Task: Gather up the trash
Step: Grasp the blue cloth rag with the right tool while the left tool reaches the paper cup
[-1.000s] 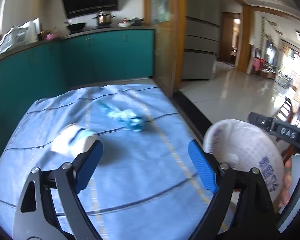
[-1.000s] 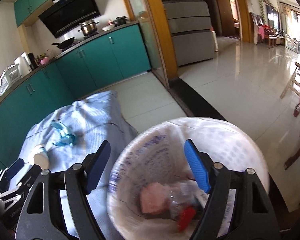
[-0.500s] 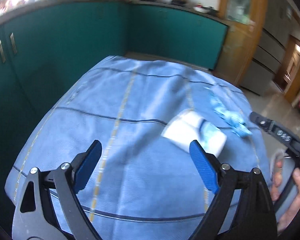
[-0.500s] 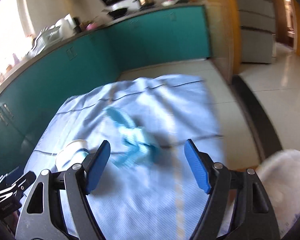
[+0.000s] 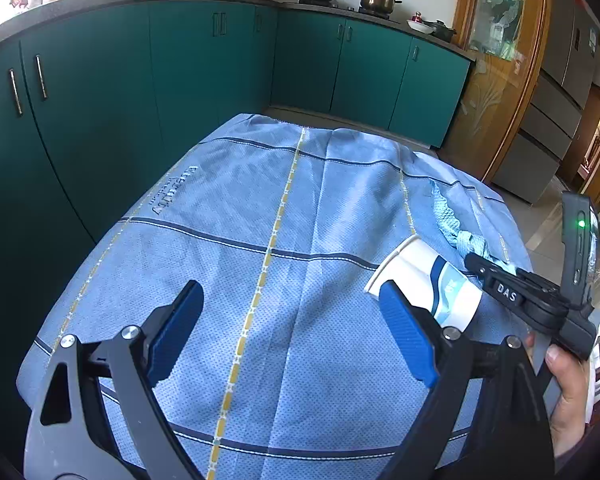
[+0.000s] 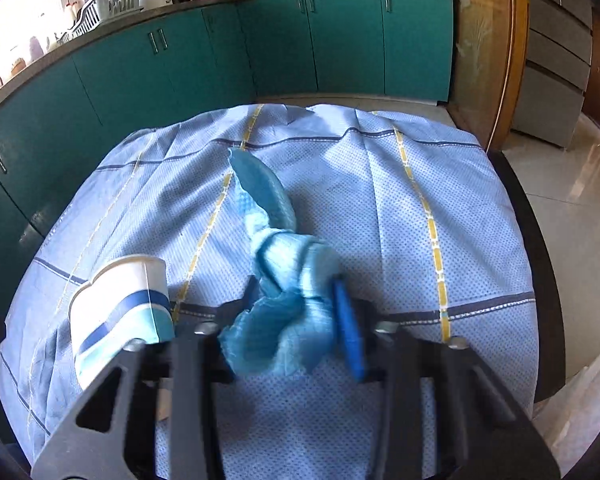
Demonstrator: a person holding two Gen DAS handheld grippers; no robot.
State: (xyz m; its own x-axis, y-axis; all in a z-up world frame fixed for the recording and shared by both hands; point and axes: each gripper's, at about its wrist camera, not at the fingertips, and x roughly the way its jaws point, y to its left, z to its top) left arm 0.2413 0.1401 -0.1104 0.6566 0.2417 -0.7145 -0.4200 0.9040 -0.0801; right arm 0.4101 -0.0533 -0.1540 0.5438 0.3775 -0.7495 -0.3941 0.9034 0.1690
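A crumpled blue cloth-like wrapper [image 6: 278, 280] lies on the blue checked tablecloth [image 6: 400, 208]. My right gripper [image 6: 296, 320] is shut on its near end. The wrapper also shows in the left wrist view [image 5: 456, 228], behind the right gripper's body [image 5: 532, 300]. A white paper cup with blue stripes [image 6: 120, 312] lies on its side to the left of the wrapper; in the left wrist view it [image 5: 424, 284] lies just beyond my right fingertip [image 5: 404, 332]. My left gripper [image 5: 288, 332] is open and empty above the cloth.
Teal kitchen cabinets [image 5: 180, 72] run along the left and back. A white trash bag [image 6: 584, 392] shows at the lower right edge of the right wrist view. The table's dark edge [image 6: 532, 240] and the tiled floor [image 6: 572, 184] lie to the right.
My right gripper moved from over the trash bag to the table and closed on the blue wrapper. My left gripper swung left; the cup now sits by its right finger.
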